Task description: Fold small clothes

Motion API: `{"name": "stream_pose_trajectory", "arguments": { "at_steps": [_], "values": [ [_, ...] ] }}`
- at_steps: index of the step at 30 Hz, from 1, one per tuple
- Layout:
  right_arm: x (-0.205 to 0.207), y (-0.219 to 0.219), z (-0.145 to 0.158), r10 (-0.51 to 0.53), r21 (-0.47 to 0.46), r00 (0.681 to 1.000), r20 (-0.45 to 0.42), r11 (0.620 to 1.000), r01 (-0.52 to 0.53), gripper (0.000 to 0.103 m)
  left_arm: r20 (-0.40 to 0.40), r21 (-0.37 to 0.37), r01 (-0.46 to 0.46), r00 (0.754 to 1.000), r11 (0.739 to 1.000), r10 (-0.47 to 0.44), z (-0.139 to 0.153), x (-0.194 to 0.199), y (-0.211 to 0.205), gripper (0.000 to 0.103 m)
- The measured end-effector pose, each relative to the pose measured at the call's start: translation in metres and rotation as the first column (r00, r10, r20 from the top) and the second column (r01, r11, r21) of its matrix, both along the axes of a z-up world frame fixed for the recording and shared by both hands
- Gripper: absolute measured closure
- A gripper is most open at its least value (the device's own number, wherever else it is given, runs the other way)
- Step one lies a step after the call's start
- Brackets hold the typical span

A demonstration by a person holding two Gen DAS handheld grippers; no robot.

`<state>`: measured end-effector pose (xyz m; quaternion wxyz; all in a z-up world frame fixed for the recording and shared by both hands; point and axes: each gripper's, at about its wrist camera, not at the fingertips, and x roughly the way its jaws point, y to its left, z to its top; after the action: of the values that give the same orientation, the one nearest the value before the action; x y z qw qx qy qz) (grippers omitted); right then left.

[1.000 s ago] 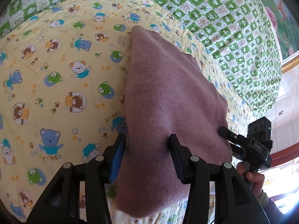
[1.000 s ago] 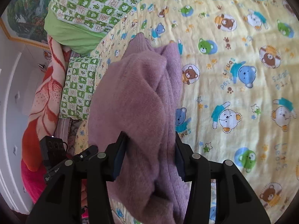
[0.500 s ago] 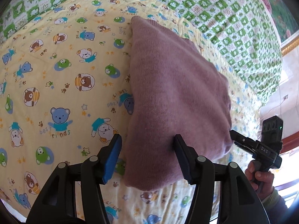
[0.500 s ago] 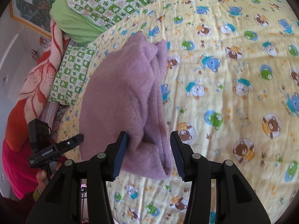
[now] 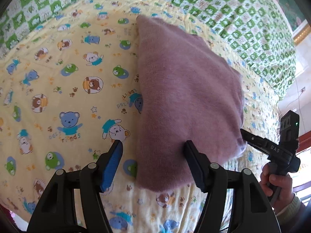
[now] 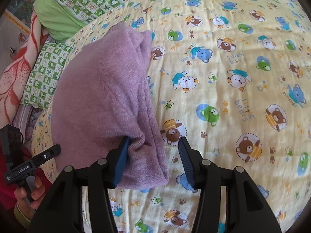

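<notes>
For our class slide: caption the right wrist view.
Right gripper opening over folded purple sweater on bear-print sheet.

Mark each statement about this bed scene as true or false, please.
1. The folded mauve knitted sweater lies on the yellow bear-print blanket. True.
2. The sweater is spread out flat, unfolded. False: it is folded into a compact bundle.
3. The left gripper clamps the sweater. False: its jaws are opening and stand apart, not pressing it.
4. A green-and-white checked quilt lies beyond the blanket. True.
5. The right gripper is shut. False: its jaws are opening, the sweater's near edge between them.
</notes>
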<state>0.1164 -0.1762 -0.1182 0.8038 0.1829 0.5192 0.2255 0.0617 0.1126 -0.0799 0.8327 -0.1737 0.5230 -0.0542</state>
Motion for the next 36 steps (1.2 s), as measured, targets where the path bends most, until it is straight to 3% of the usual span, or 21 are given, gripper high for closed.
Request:
{"name": "stream_pose_trajectory", "arguments": {
  "at_steps": [7,16,31,36],
  "values": [
    [-0.021,-0.014,0.021,-0.01,0.064,1.0,0.029,0.998,0.008,0.049,0.0,0.012,-0.029,1.0,1.0,0.029,0.011,-0.021,-0.008,0.038],
    [-0.033,-0.05,0.012,-0.014,0.191,1.0,-0.026,0.981,0.019,0.048,-0.04,0.085,-0.066,0.997,0.994,0.07,0.026,-0.024,-0.02,0.037],
    [-0.031,-0.066,0.004,0.059,0.201,0.997,-0.05,0.978,-0.048,0.046,0.019,0.148,-0.126,0.992,0.981,0.125,0.058,-0.028,-0.039,0.033],
    [-0.032,-0.051,0.025,0.12,0.136,0.992,0.049,0.983,-0.126,0.046,0.101,0.202,-0.126,0.989,0.971,0.107,0.067,-0.023,-0.045,0.029]
  ]
}}
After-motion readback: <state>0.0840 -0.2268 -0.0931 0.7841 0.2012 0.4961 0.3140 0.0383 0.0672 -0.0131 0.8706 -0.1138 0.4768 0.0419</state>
